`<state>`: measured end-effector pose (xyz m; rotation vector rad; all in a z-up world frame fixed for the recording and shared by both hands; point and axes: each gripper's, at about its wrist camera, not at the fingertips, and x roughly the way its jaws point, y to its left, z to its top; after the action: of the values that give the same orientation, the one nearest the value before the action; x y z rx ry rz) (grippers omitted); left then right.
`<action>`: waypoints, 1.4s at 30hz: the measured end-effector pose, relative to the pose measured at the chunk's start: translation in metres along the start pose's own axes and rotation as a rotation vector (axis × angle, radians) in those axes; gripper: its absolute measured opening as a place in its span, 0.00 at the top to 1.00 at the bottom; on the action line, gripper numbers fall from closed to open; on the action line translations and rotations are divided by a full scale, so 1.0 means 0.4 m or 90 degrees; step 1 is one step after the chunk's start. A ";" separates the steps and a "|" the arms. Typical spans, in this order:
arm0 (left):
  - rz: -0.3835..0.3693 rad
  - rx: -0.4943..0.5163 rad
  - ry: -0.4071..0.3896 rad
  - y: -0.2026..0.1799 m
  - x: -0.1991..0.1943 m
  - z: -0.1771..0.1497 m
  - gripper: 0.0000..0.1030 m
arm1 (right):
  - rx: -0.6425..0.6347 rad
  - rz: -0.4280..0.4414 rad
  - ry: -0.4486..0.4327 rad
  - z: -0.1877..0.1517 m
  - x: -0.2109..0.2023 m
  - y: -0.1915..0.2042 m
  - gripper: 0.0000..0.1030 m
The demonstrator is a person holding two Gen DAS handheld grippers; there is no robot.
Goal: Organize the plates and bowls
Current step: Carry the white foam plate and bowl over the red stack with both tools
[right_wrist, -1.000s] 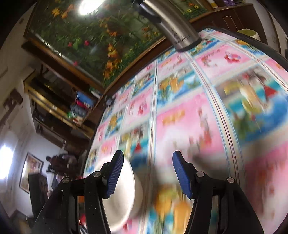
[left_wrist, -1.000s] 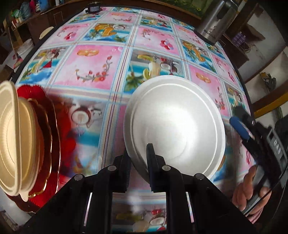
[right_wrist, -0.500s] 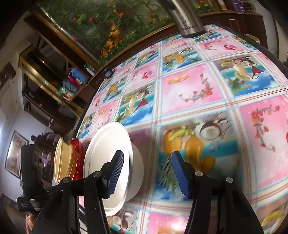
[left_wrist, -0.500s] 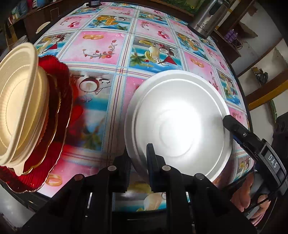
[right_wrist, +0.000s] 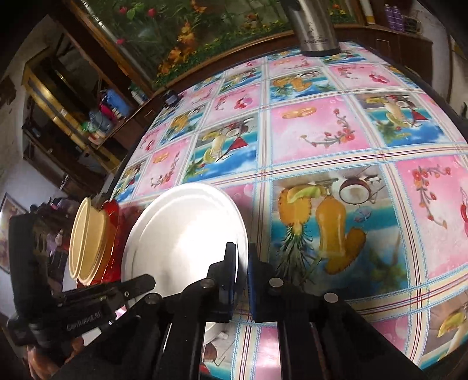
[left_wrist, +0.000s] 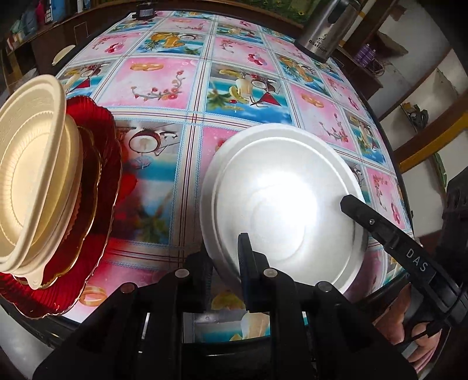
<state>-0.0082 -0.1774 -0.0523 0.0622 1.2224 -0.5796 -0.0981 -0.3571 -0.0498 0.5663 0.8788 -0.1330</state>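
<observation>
- Far left: the stack of cream bowls [left_wrist: 30, 175] sits on the red plate [left_wrist: 96, 187] at the table's [left_wrist: 163, 84] near-left edge. In the left wrist view it now shows more fully than a second ago, so your left hand has shifted toward it.
- Left of centre: your left gripper [left_wrist: 225, 257] stays clamped narrow on the near rim of the white plate [left_wrist: 280, 204]. That grip has not changed over the last second.
- Centre: the white plate hangs tilted above the tablecloth, apart from the red plate and between your two tools.
- Right of centre: your right gripper [right_wrist: 241, 277] has just been closing. Half a second ago its jaws stood wide with the plate edge near the left one; now they are pinched narrow on the rim opposite your left grip.
- Right: the steel flask [right_wrist: 314, 26] stands at the far edge, well clear.
- Meaning: you now hold the white plate at two points. Judged from this, the plate is steadied and ready to go toward the stack at left; whether both pads bite squarely cannot be told, so move gently.
</observation>
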 end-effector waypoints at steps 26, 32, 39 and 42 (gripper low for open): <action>0.084 -0.101 -0.247 0.343 -0.405 0.035 0.86 | -0.166 0.150 -0.079 0.102 -0.026 0.496 0.94; 0.097 -0.129 -0.193 0.411 -0.339 0.017 0.86 | -0.182 0.155 -0.025 0.066 0.068 0.554 0.94; 0.091 -0.153 -0.141 0.444 -0.265 0.010 0.86 | -0.200 0.125 -0.002 0.025 0.126 0.557 0.93; 0.089 -0.159 -0.140 0.447 -0.265 0.003 0.86 | -0.208 0.121 0.001 0.019 0.139 0.560 0.91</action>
<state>0.0504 0.0160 -0.0030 -0.1229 1.0588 -0.3000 0.0182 -0.1651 0.0046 0.3411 0.8231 0.1818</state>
